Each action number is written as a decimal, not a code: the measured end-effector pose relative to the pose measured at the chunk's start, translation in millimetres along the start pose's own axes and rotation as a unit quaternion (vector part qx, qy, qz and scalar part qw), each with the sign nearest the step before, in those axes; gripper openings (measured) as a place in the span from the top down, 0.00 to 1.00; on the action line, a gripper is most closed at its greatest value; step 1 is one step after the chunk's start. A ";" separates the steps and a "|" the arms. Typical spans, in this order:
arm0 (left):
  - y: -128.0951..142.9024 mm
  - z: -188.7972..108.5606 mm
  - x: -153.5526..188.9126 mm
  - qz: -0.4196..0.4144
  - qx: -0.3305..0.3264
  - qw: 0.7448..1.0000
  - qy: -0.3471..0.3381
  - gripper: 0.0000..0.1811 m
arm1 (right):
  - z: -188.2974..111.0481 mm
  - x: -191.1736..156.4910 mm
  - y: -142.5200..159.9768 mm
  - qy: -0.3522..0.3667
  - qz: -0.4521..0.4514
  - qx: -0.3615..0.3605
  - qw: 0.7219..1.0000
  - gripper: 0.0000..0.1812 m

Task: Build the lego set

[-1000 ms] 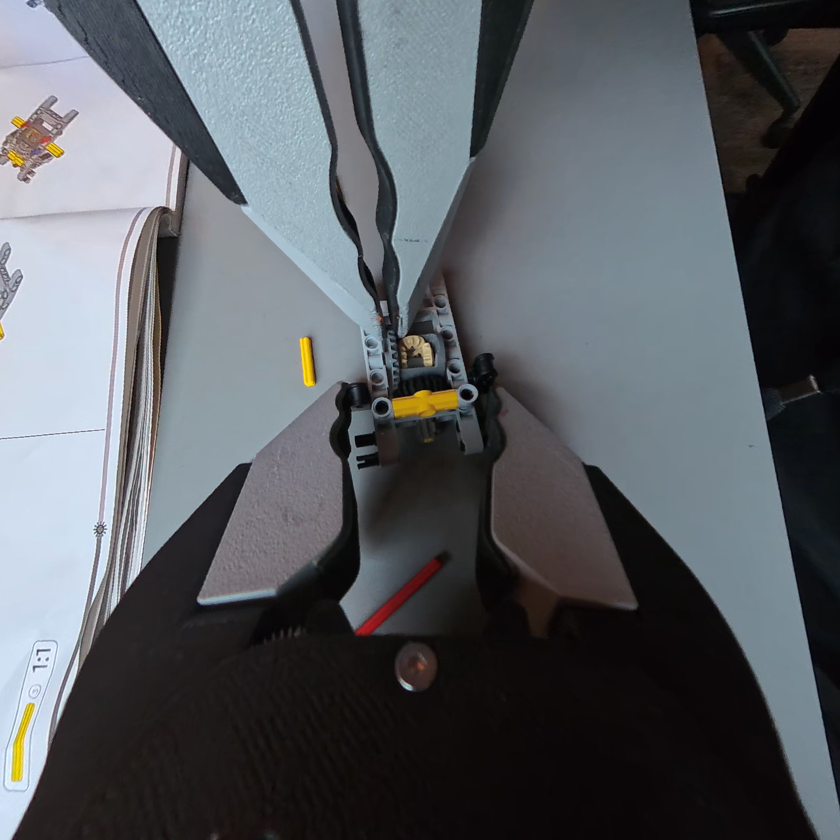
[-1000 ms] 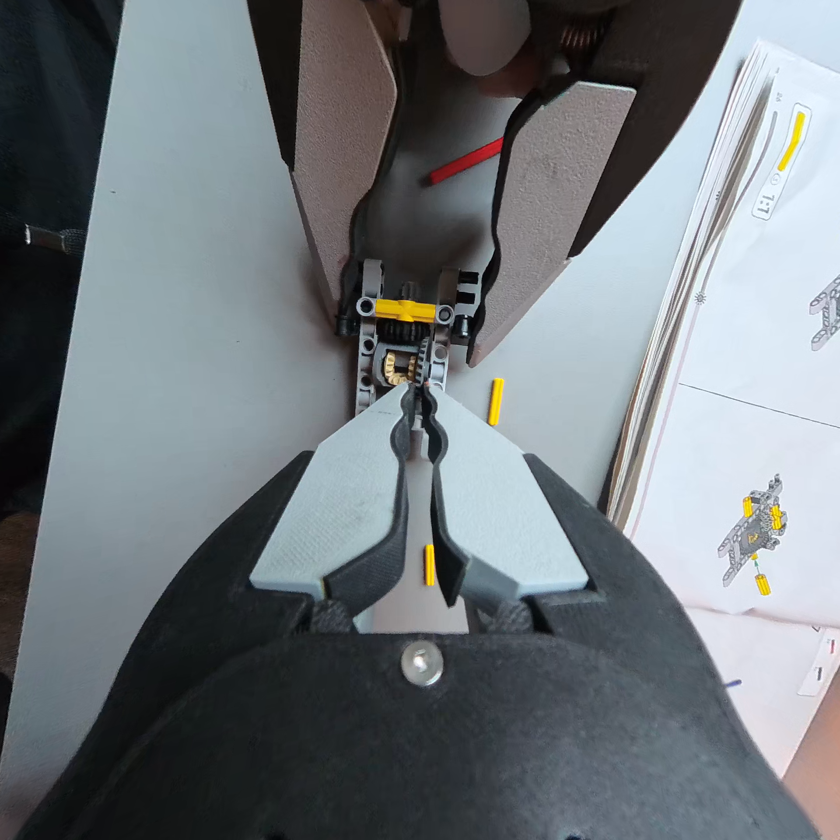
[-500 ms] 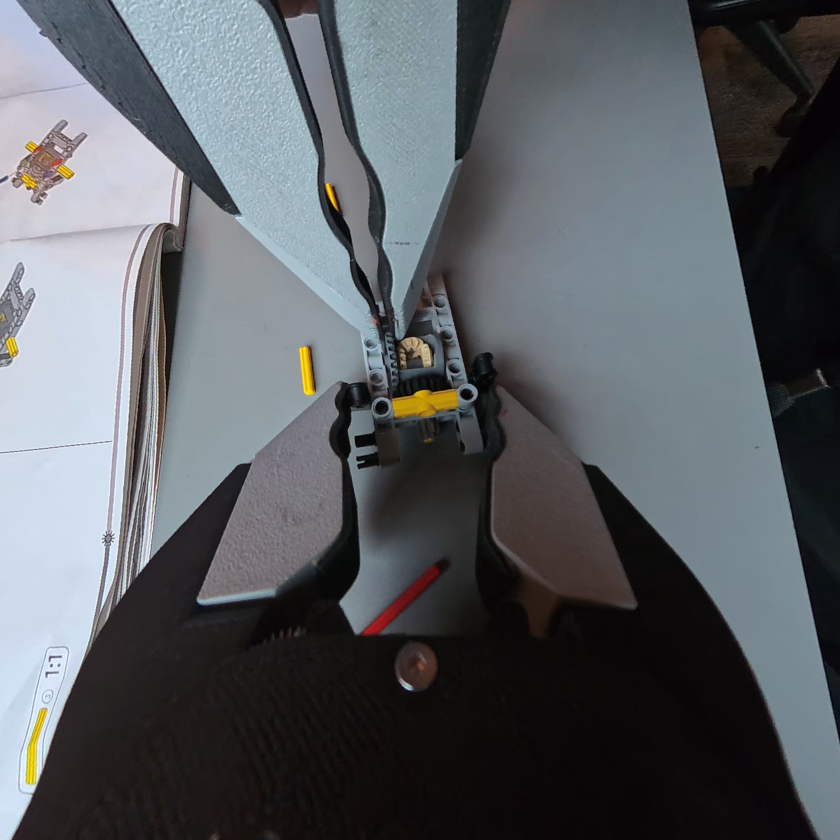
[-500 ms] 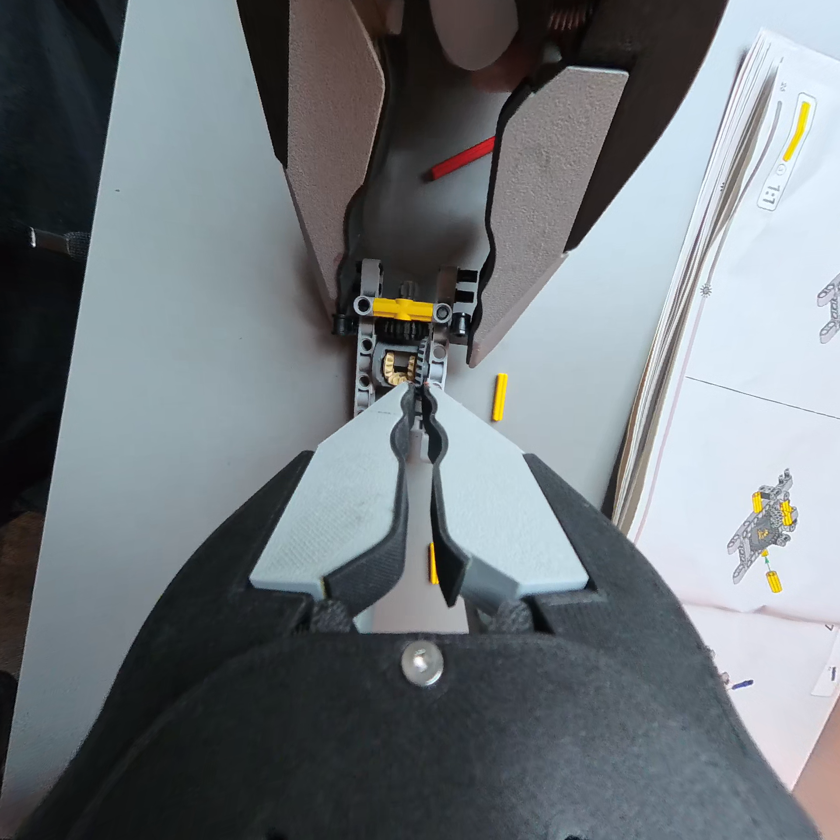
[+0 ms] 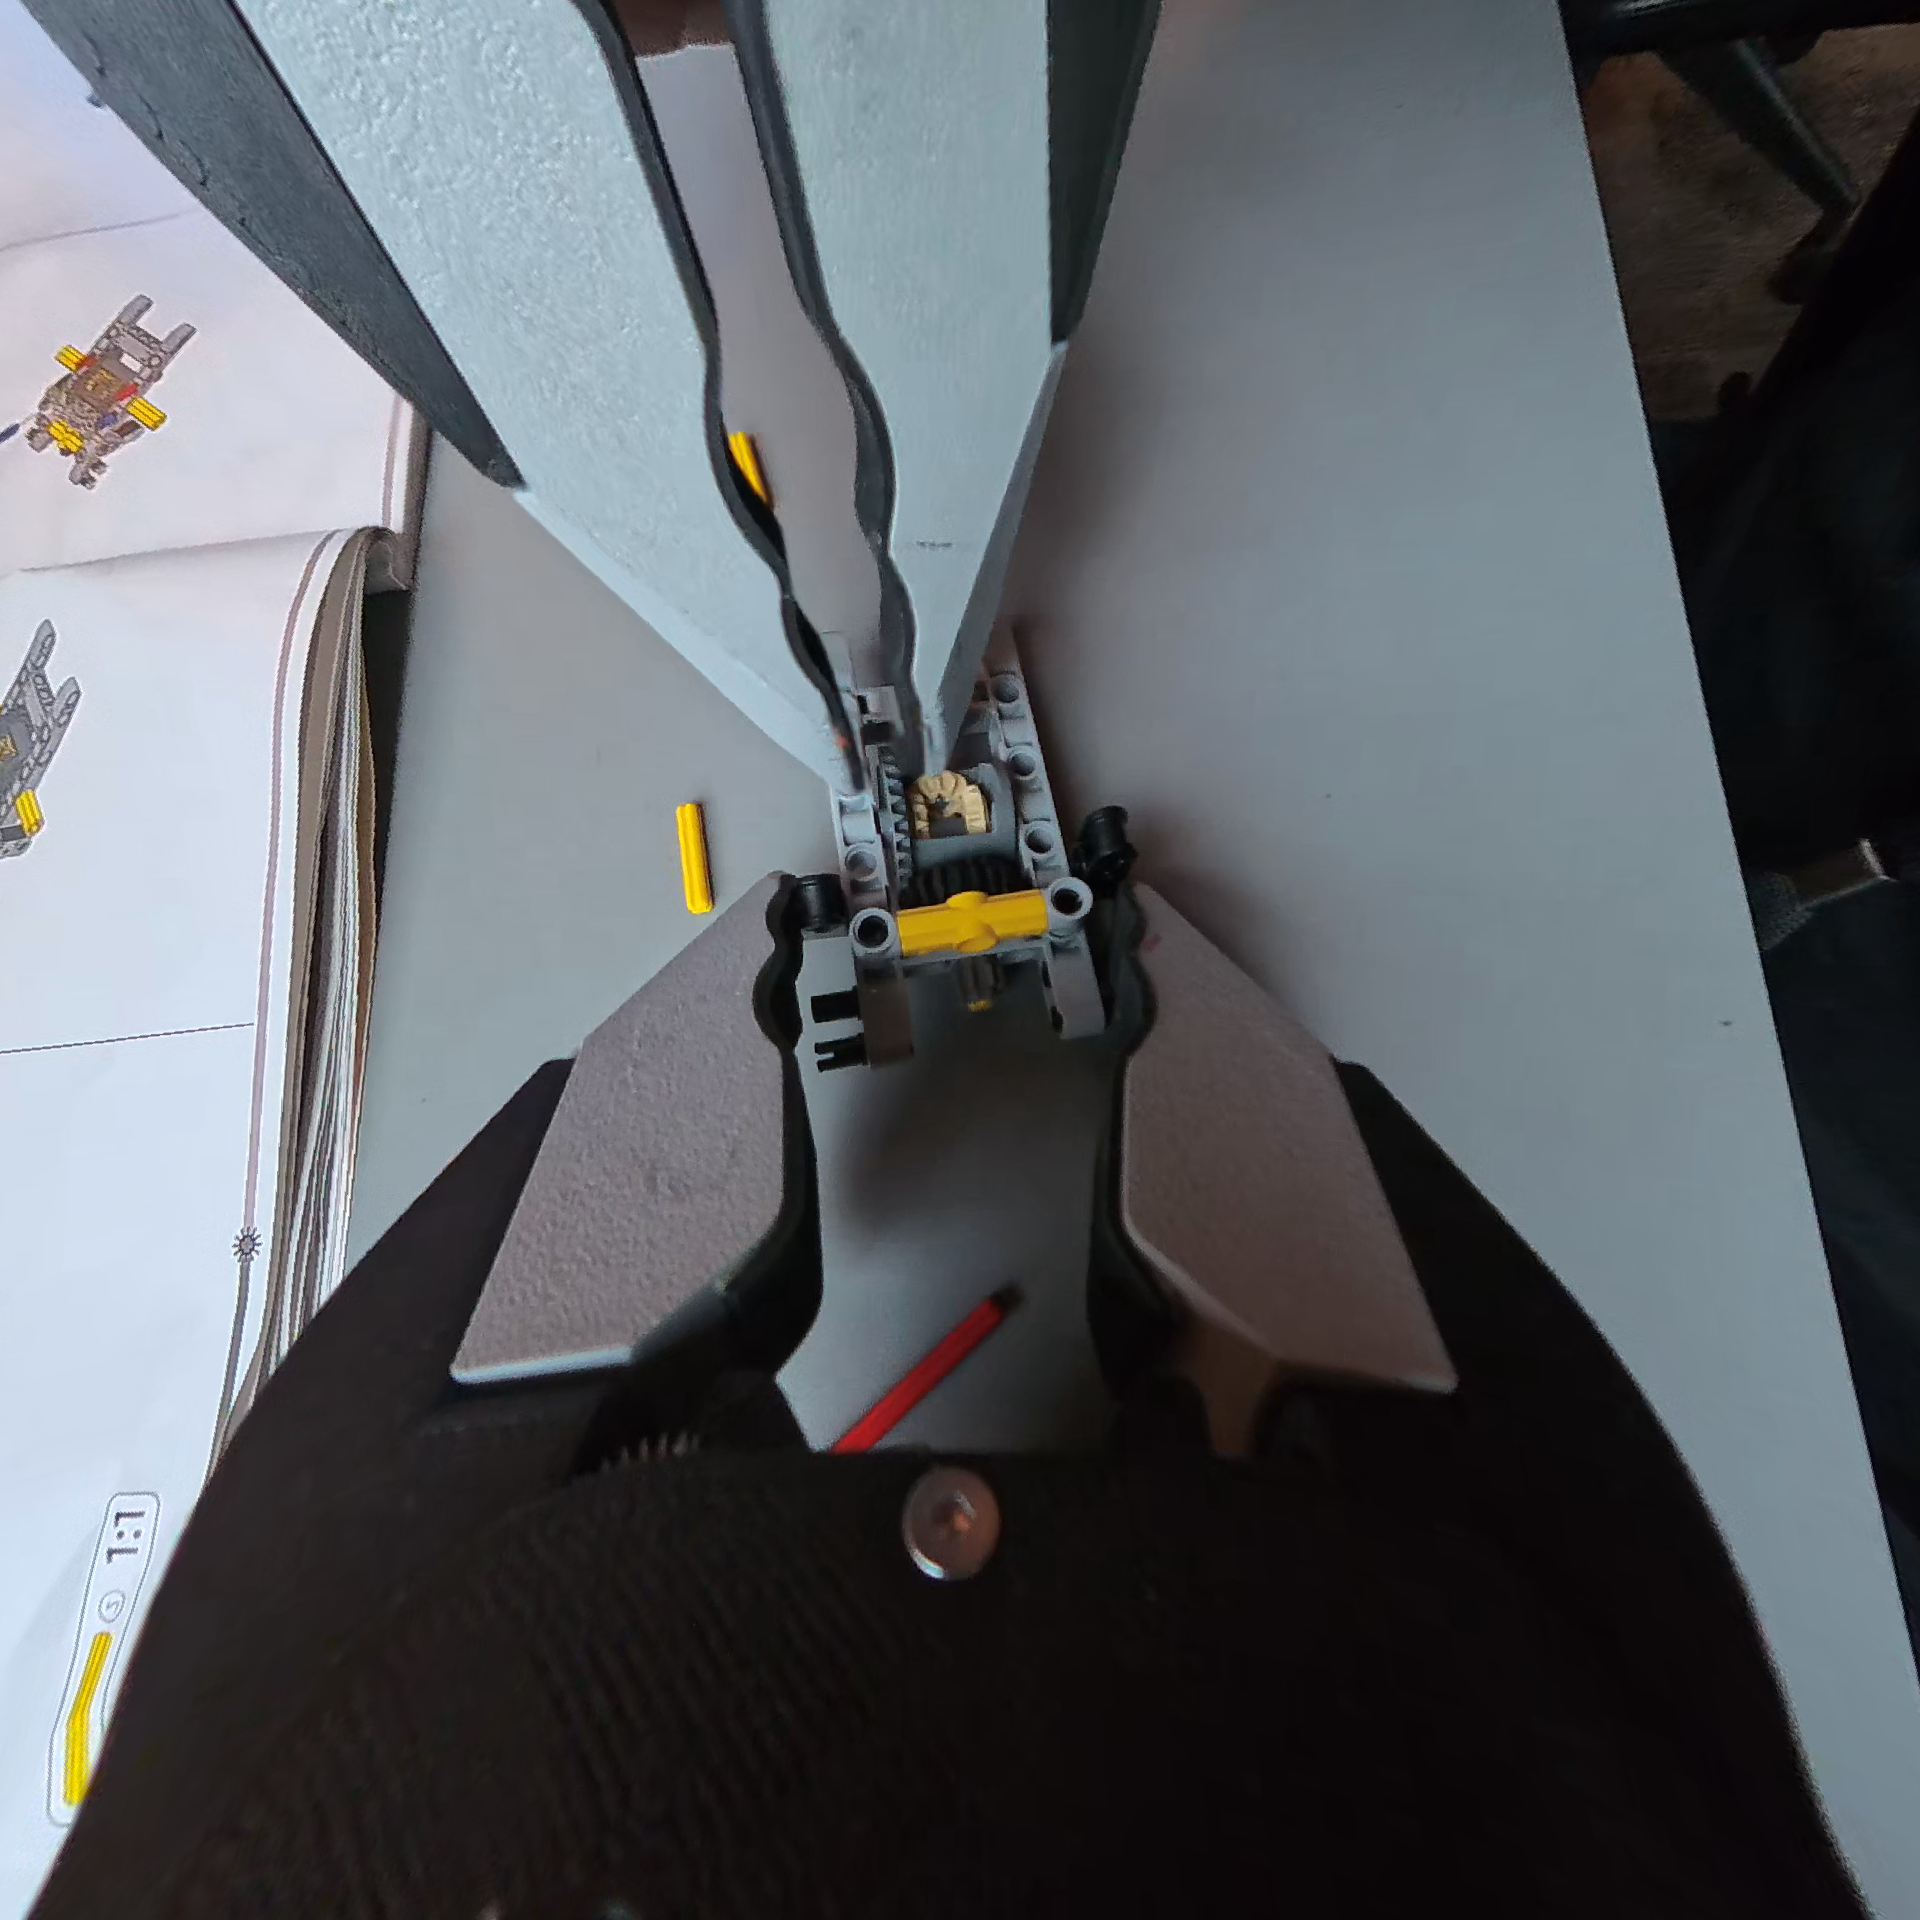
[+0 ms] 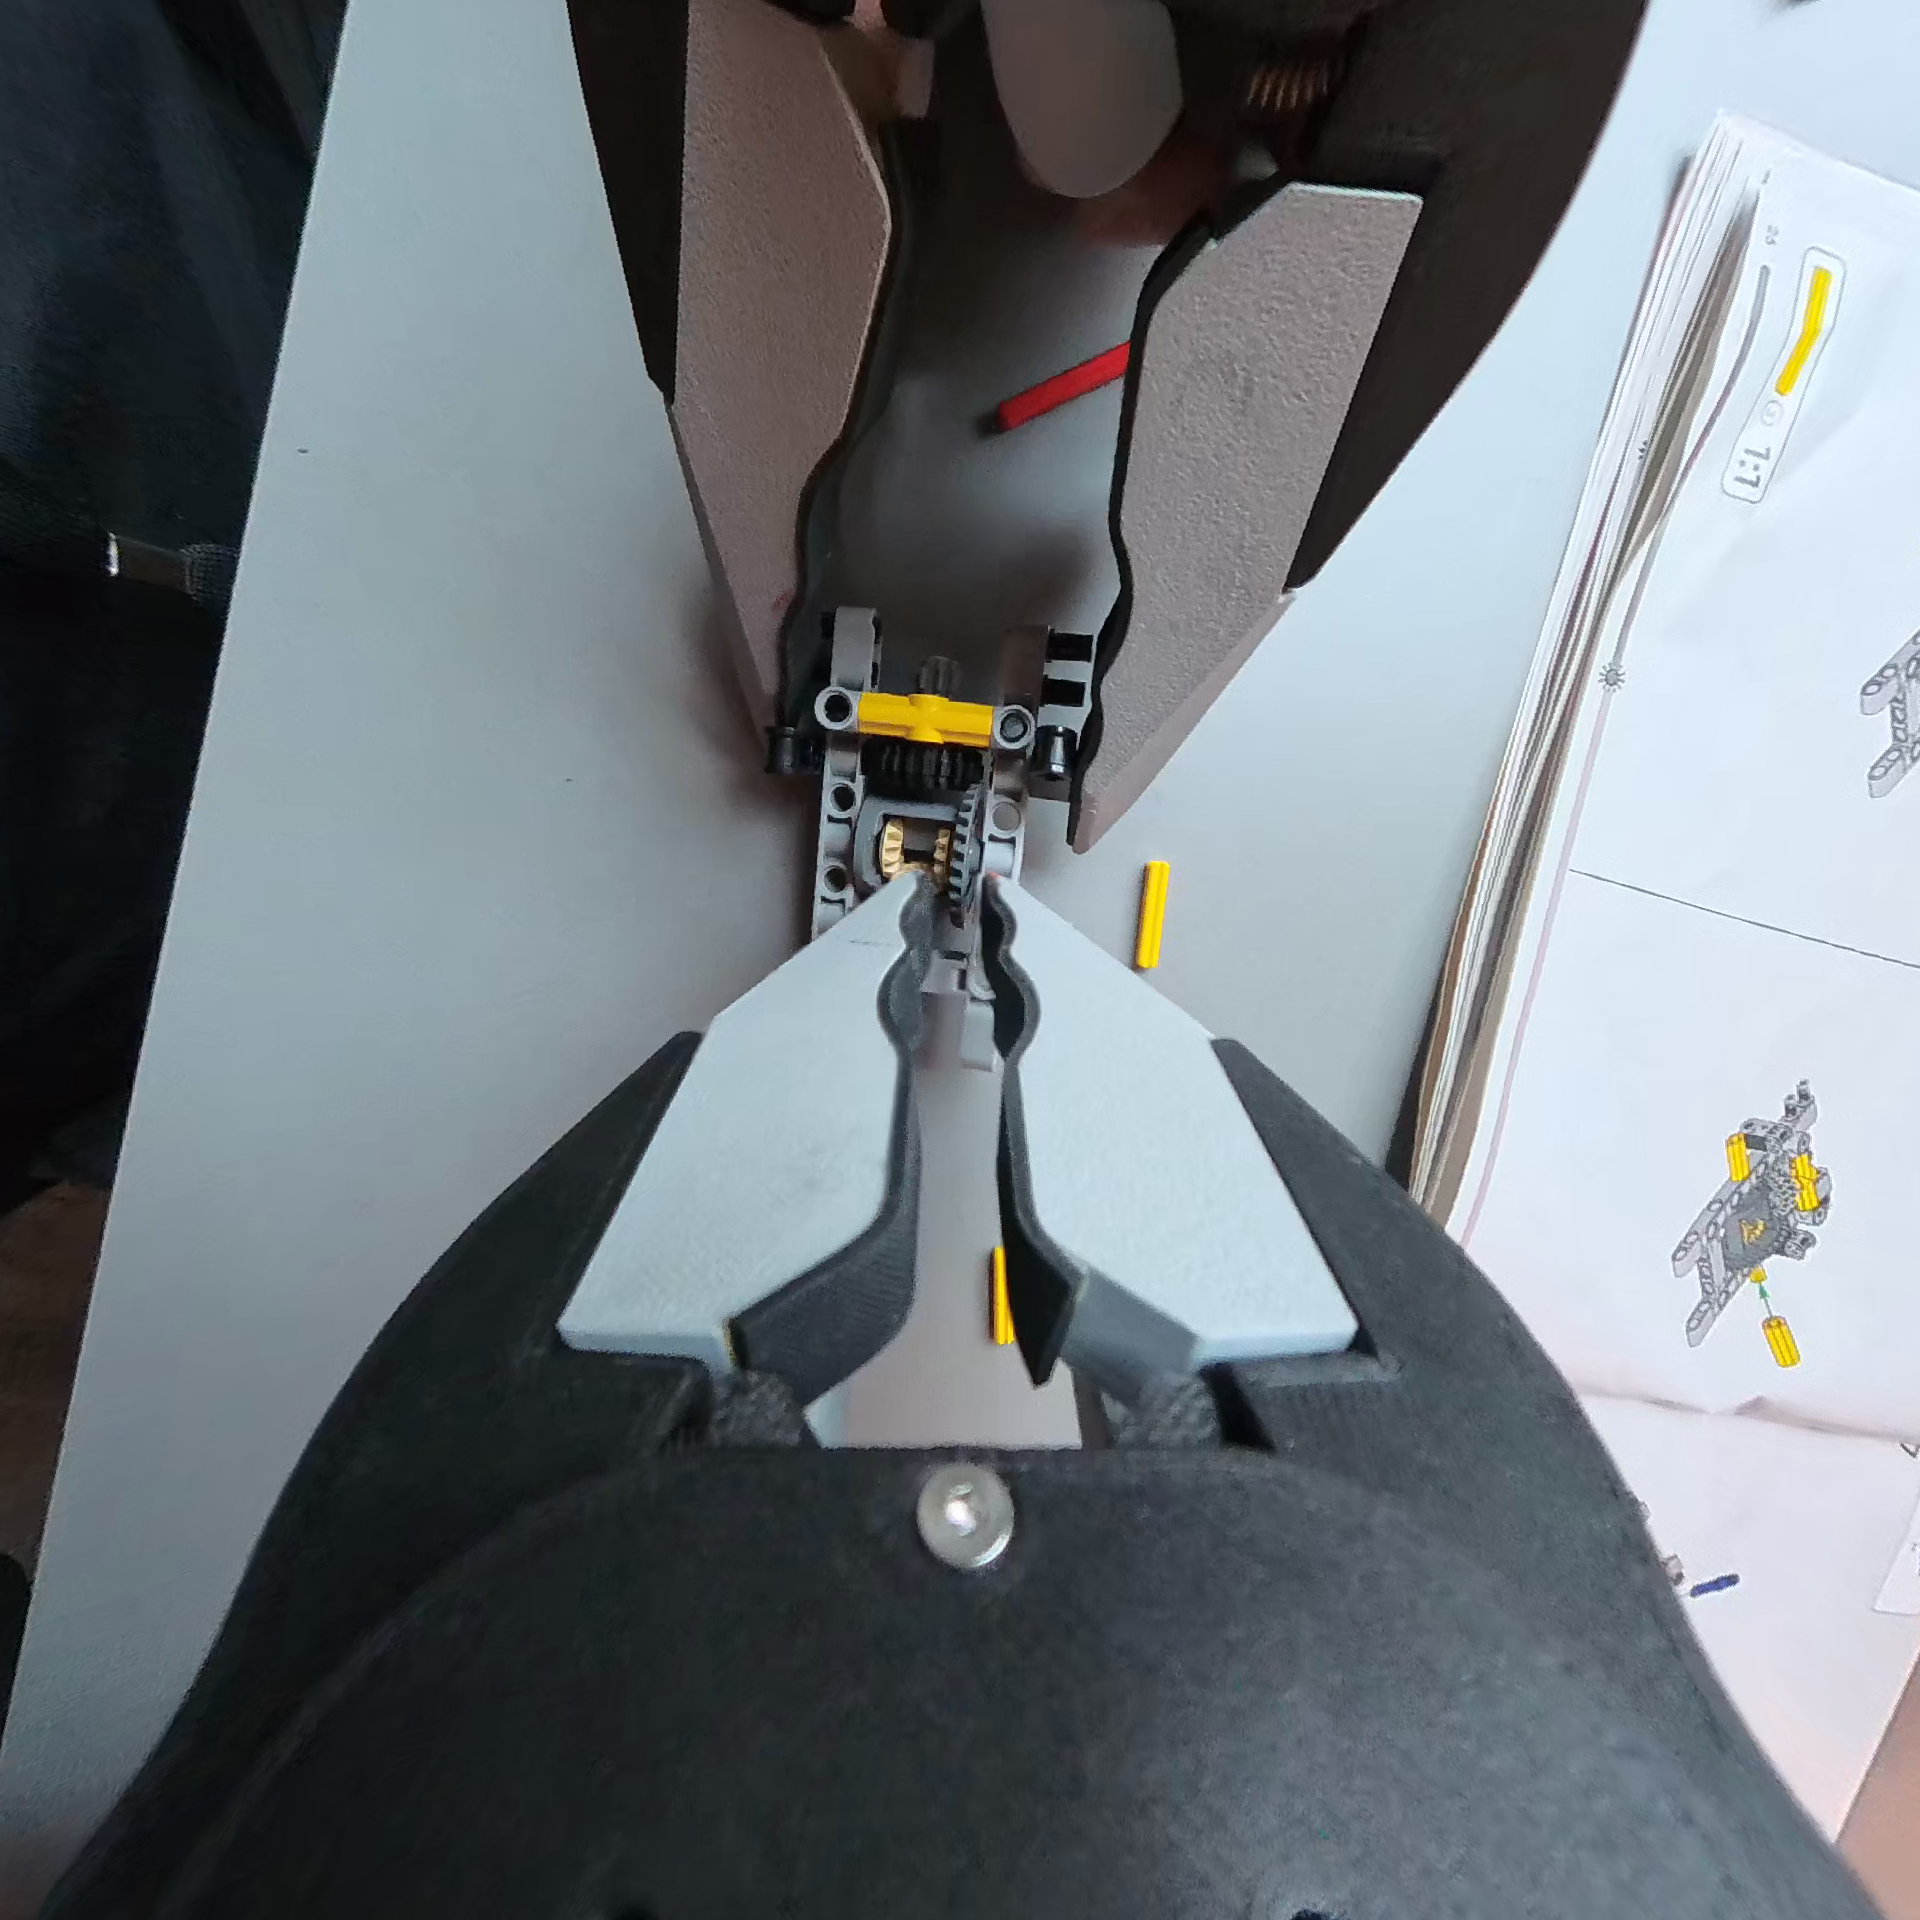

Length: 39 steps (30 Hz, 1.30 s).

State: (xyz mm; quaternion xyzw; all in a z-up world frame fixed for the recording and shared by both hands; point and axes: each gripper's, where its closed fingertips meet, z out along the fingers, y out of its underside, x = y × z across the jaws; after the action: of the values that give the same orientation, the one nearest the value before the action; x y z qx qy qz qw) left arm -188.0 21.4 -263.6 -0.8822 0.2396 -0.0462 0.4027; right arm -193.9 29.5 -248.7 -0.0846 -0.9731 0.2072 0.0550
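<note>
A small grey lego assembly (image 5: 1023, 805) with a yellow crosspiece, black and grey gears and a tan gear lies on the grey table (image 5: 1351, 623). My left gripper (image 5: 956, 920) is shut on its sides, the fingers against the black pins. My right gripper (image 5: 878, 732) comes from the far side, its jaws a narrow gap apart around a grey beam end and the grey gear. In the right wrist view the assembly (image 6: 842, 790) lies between my right gripper (image 6: 954, 883) and the left gripper (image 6: 930, 743).
A yellow axle (image 5: 691, 857) lies left of the assembly and shows too in the right wrist view (image 6: 1150, 914). A second yellow axle (image 6: 1001, 1294) lies under my right fingers. A red axle (image 5: 925, 1371) lies under my left gripper. An open instruction booklet (image 5: 156, 831) covers the table's left side. My left and right fingertips are right by each other. It is some 8 cm from my left tips to the red axle (image 5: 925, 1371). It is also in sight in the right wrist view (image 6: 1076, 384).
My right gripper's jaws have parted slightly at the tips. My left gripper and the assembly have stayed in place.
</note>
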 end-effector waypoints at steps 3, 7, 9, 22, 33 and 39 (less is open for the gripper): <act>0.0 0.0 0.2 0.000 0.000 1.000 0.001 0.68 | -5.1 -2.2 -2.6 -0.007 0.004 0.023 1.000 0.96; -0.1 -0.2 0.4 0.004 0.001 1.000 0.000 0.68 | -18.4 0.9 0.4 -0.004 0.025 0.084 0.996 0.93; 0.2 -0.7 -0.7 0.005 0.001 1.000 -0.003 0.68 | -25.2 1.4 2.0 -0.011 0.046 0.133 0.990 0.88; -0.4 -1.5 -1.8 0.020 0.004 1.000 -0.014 0.68 | -12.4 -4.5 14.2 -0.022 0.078 0.209 0.975 0.78; 0.5 -0.1 -3.7 0.001 0.000 1.000 -0.007 0.68 | -10.8 -1.0 11.5 -0.013 0.081 0.225 0.971 0.79; -0.7 0.6 -3.8 0.008 0.002 1.000 -0.010 0.68 | -14.3 0.8 12.9 -0.018 0.082 0.241 0.967 0.79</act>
State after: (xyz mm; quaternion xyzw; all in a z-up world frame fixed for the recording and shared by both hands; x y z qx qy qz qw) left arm -190.9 23.9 -263.1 -0.8801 0.2423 -0.0349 0.4068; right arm -190.9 46.8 -241.0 -0.1443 -0.8851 0.4406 0.0395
